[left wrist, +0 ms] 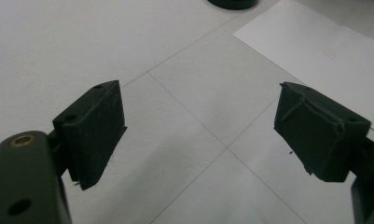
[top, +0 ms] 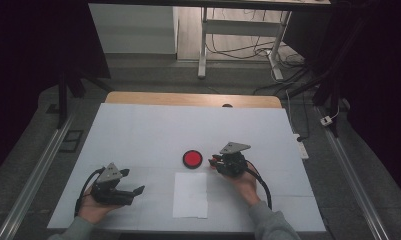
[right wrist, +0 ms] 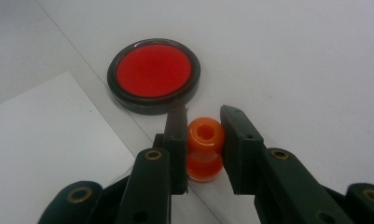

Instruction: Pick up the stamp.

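Forearms and hands come in at the bottom edge of the high view, each hand holding a gripper over the white table [top: 138, 130]. Left gripper [top: 136, 192] sits near the table's front left, jaws spread wide, nothing between them, cable looping back behind the hand. Right gripper [top: 213, 161] sits right of centre, its jaws pointing left toward the pad [top: 192, 158], a round black dish with a red face; the jaw tips show a spot of orange-red. Paper [top: 190, 194], a white sheet, lies just in front of the pad, between the two hands. Floor, desk legs and cables lie beyond the far edge. Left gripper view: left gripper [left wrist: 201, 128] with both black jaws far apart, bare table between them, faint seam lines crossing there; paper [left wrist: 315, 46] at upper right, rim of the pad [left wrist: 233, 3] at the top edge. Right gripper view: right gripper [right wrist: 203, 114] closed tight on the stamp [right wrist: 204, 148], a small orange spool-shaped piece with a hole in its top, standing upright, pinched from both sides by the jaws. Whether the stamp rests on the table or is lifted, cannot tell. Pad [right wrist: 153, 74] lies just beyond the jaw tips, apart from the stamp. Paper [right wrist: 45, 140] lies at lower left, its corner near the left jaw.
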